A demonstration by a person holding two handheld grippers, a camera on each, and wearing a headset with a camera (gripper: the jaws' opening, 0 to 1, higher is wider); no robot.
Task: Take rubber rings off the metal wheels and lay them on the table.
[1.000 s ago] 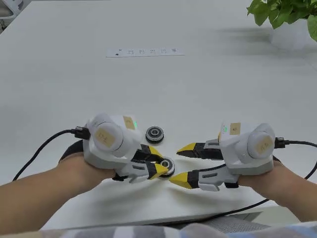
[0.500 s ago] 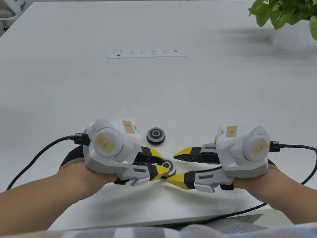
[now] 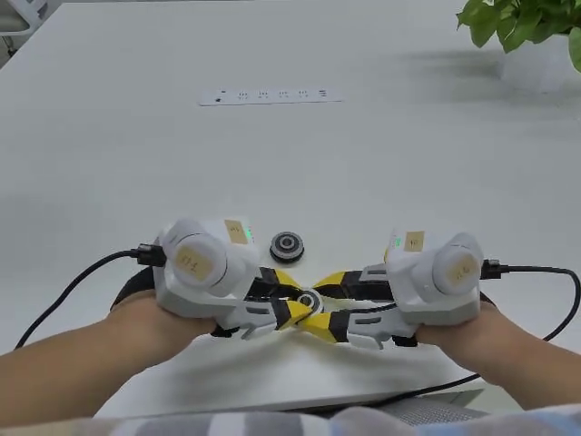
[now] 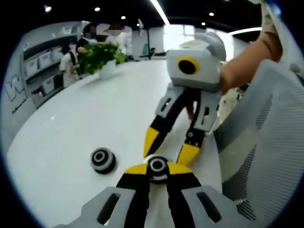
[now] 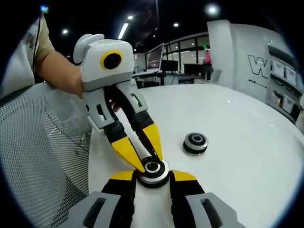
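A small metal wheel with a black rubber ring [image 3: 307,301] is held just above the table's near edge. My left gripper [image 3: 295,303] is shut on it, its yellow tips on either side in the left gripper view [image 4: 157,169]. My right gripper [image 3: 319,304] comes in from the opposite side. In the right gripper view its tips [image 5: 153,175] sit tight against the same wheel [image 5: 153,170], just below the left gripper's jaws [image 5: 145,151]. A second ringed wheel [image 3: 288,242] lies flat on the table just beyond [image 4: 103,160] [image 5: 195,141].
A white power strip [image 3: 270,95] lies far back on the white table [image 3: 136,154]. A potted plant [image 3: 519,27] stands at the back right corner. A mesh chair [image 4: 266,142] is close behind the table's near edge. Cables trail from both grippers.
My right gripper has moved left toward the held wheel and its jaws have narrowed around it. The left gripper has kept hold of the wheel and barely moved.
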